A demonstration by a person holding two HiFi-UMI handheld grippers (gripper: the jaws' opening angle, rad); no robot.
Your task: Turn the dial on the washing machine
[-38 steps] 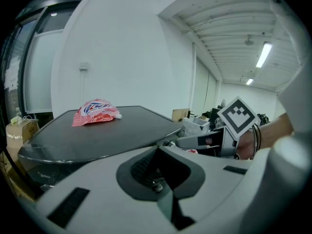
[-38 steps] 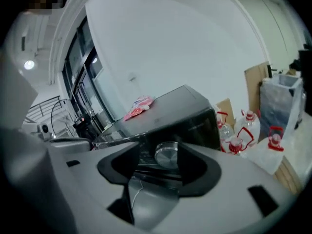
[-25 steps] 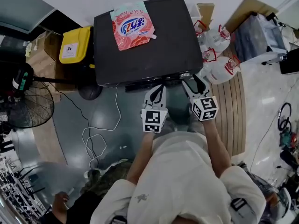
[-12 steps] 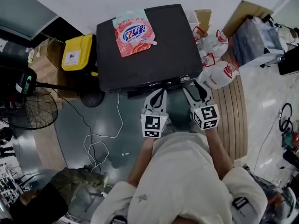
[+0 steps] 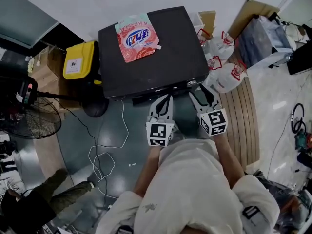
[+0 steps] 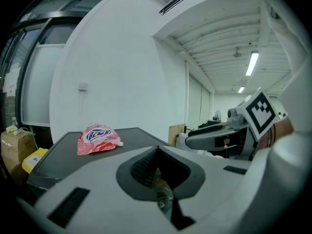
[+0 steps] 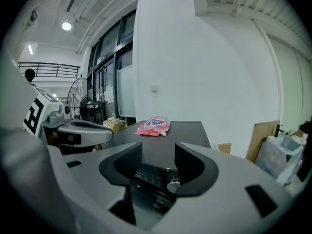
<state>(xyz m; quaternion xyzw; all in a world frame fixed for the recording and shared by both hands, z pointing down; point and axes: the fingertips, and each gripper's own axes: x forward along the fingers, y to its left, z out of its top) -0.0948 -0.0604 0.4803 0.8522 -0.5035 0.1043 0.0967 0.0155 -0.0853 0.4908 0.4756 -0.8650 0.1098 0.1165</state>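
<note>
With the left tool shut and empty, the right tool, jaws just narrowed yet apart and gripping nothing, faced the dial on the washing machine front; off-centre closure could slip off it.

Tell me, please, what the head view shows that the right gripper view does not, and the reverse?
Only the head view: the yellow box beside the washing machine, and the white cable looping over the floor.

Only the right gripper view: a wall plate, a round ceiling lamp and an upper railing.

Both: the washing machine's dark top, the pink pouch lying on it, the floor fan and the left hand-held gripper.
</note>
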